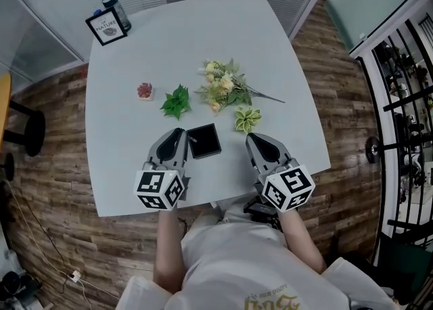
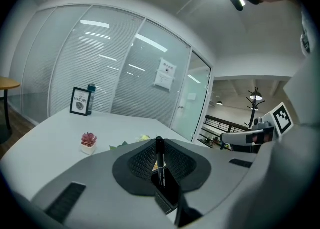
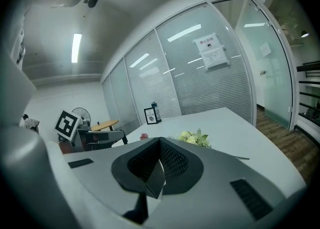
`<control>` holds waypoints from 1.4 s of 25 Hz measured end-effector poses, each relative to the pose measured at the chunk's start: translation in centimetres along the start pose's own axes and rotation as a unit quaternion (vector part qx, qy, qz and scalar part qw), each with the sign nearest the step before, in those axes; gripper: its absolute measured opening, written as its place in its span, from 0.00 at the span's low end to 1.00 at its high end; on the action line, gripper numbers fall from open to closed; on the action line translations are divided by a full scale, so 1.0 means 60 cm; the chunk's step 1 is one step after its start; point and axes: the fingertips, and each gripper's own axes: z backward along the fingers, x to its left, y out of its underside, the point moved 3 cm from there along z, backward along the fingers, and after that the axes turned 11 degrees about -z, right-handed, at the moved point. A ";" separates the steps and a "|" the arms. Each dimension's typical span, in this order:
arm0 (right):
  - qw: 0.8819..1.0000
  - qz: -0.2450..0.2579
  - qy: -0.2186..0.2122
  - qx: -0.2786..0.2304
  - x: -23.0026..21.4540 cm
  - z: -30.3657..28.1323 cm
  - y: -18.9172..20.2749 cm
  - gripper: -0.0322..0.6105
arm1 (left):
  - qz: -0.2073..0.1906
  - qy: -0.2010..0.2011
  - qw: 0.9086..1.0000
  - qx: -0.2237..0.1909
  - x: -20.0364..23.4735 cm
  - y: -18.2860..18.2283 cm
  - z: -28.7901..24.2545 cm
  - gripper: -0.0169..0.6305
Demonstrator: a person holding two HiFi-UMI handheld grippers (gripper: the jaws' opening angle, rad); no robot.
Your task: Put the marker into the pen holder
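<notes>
Left hand-held gripper clamped on slim black marker, held upright by square black pen holder; right hand-held gripper pressed together, empty.

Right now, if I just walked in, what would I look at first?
Your eye would land first on the left gripper at the near edge of the white table, pinching a black marker upright next to the square black pen holder. The right gripper sits on the holder's other side, shut on nothing. Behind them a bunch of pale flowers lies mid-table.
</notes>
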 end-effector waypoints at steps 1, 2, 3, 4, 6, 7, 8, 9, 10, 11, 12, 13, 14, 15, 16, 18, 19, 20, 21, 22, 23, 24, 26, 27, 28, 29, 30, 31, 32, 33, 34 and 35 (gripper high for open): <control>1.000 0.000 -0.001 0.003 -0.001 -0.004 0.001 0.08 | 0.000 -0.002 1.000 0.004 0.003 0.005 -0.003 0.10; 1.000 0.000 -0.002 0.006 -0.003 -0.008 0.002 0.08 | 0.000 -0.003 1.000 0.007 0.005 0.009 -0.007 0.10; 1.000 0.001 -0.002 0.009 -0.005 -0.012 0.003 0.08 | 0.001 -0.004 1.000 0.010 0.007 0.012 -0.010 0.10; 1.000 0.001 -0.003 0.012 -0.007 -0.016 0.003 0.08 | 0.002 -0.005 1.000 0.012 0.008 0.015 -0.013 0.10; 1.000 0.000 -0.004 0.017 -0.010 -0.023 0.004 0.08 | 0.002 -0.006 1.000 0.016 0.010 0.020 -0.018 0.10; 1.000 0.000 -0.004 0.020 -0.011 -0.026 0.005 0.08 | 0.003 -0.007 1.000 0.018 0.011 0.023 -0.021 0.10; 1.000 0.001 -0.006 0.023 -0.012 -0.030 0.006 0.08 | 0.003 -0.009 1.000 0.020 0.013 0.027 -0.023 0.10; 1.000 0.001 -0.007 0.026 -0.013 -0.033 0.007 0.08 | 0.004 -0.010 1.000 0.022 0.014 0.030 -0.025 0.10; 1.000 0.001 -0.009 0.028 -0.013 -0.037 0.008 0.08 | 0.004 -0.011 1.000 0.023 0.015 0.033 -0.027 0.10; 0.999 0.002 -0.010 0.031 -0.014 -0.040 0.009 0.08 | 0.003 -0.011 1.000 0.025 0.015 0.036 -0.029 0.10; 0.999 0.002 -0.012 0.033 -0.015 -0.043 0.010 0.08 | -0.002 -0.010 1.000 0.027 0.015 0.039 -0.032 0.10; 0.999 0.002 -0.013 0.036 -0.016 -0.046 0.012 0.08 | -0.009 -0.009 0.999 0.030 0.014 0.042 -0.036 0.10; 0.999 0.002 -0.014 0.038 -0.017 -0.049 0.013 0.08 | -0.017 -0.007 0.999 0.034 0.012 0.046 -0.040 0.10; 0.999 0.001 -0.015 0.041 -0.019 -0.052 0.015 0.08 | -0.023 -0.005 0.999 0.038 0.011 0.050 -0.044 0.10; 0.999 0.000 -0.015 0.043 -0.021 -0.055 0.016 0.08 | -0.028 -0.004 0.999 0.042 0.010 0.054 -0.048 0.10; 0.999 -0.002 -0.014 0.047 -0.026 -0.059 0.019 0.08 | -0.035 -0.003 0.998 0.050 0.009 0.062 -0.054 0.10; 0.999 -0.003 -0.014 0.049 -0.028 -0.060 0.020 0.08 | -0.038 -0.002 0.998 0.054 0.008 0.066 -0.057 0.10; 0.999 -0.005 -0.013 0.051 -0.031 -0.062 0.022 0.08 | -0.041 -0.002 0.997 0.058 0.007 0.070 -0.060 0.10; 0.999 -0.006 -0.012 0.053 -0.034 -0.063 0.023 0.08 | -0.044 -0.002 0.997 0.062 0.007 0.074 -0.063 0.10; 0.998 -0.008 -0.011 0.055 -0.036 -0.065 0.025 0.08 | -0.046 -0.002 0.997 0.064 0.006 0.077 -0.065 0.10; 0.998 -0.009 -0.011 0.057 -0.039 -0.067 0.026 0.08 | -0.047 -0.003 0.997 0.066 0.005 0.080 -0.067 0.10; 0.998 -0.010 -0.011 0.058 -0.041 -0.068 0.027 0.08 | -0.049 -0.004 0.997 0.067 0.004 0.082 -0.069 0.10; 0.998 -0.012 -0.011 0.062 -0.043 -0.071 0.030 0.08 | -0.052 -0.007 0.996 0.068 0.003 0.085 -0.071 0.10; 0.998 -0.012 -0.011 0.063 -0.043 -0.072 0.031 0.08 | -0.053 -0.007 0.996 0.067 0.002 0.085 -0.072 0.10; 0.998 -0.013 -0.012 0.065 -0.044 -0.074 0.033 0.08 | -0.055 -0.008 0.996 0.067 0.002 0.086 -0.072 0.10; 0.998 -0.014 -0.012 0.066 -0.045 -0.075 0.034 0.08 | -0.058 -0.007 0.996 0.068 0.001 0.088 -0.073 0.10; 0.998 -0.015 -0.012 0.067 -0.046 -0.076 0.035 0.08 | -0.062 -0.006 0.995 0.071 0.000 0.091 -0.074 0.10; 0.998 -0.015 -0.012 0.068 -0.047 -0.077 0.036 0.08 | -0.068 -0.006 0.995 0.077 -0.002 0.094 -0.075 0.10; 0.997 -0.015 -0.012 0.068 -0.047 -0.077 0.037 0.08 | -0.075 -0.007 0.994 0.082 -0.003 0.098 -0.075 0.10; 0.997 -0.015 -0.013 0.069 -0.047 -0.078 0.037 0.08 | -0.081 -0.009 0.993 0.086 -0.005 0.100 -0.075 0.10; 0.997 -0.015 -0.013 0.069 -0.046 -0.078 0.037 0.08 | -0.086 -0.011 0.992 0.089 -0.006 0.102 -0.075 0.10; 0.997 -0.015 -0.013 0.069 -0.047 -0.078 0.038 0.08 | -0.090 -0.012 0.992 0.090 -0.006 0.103 -0.075 0.10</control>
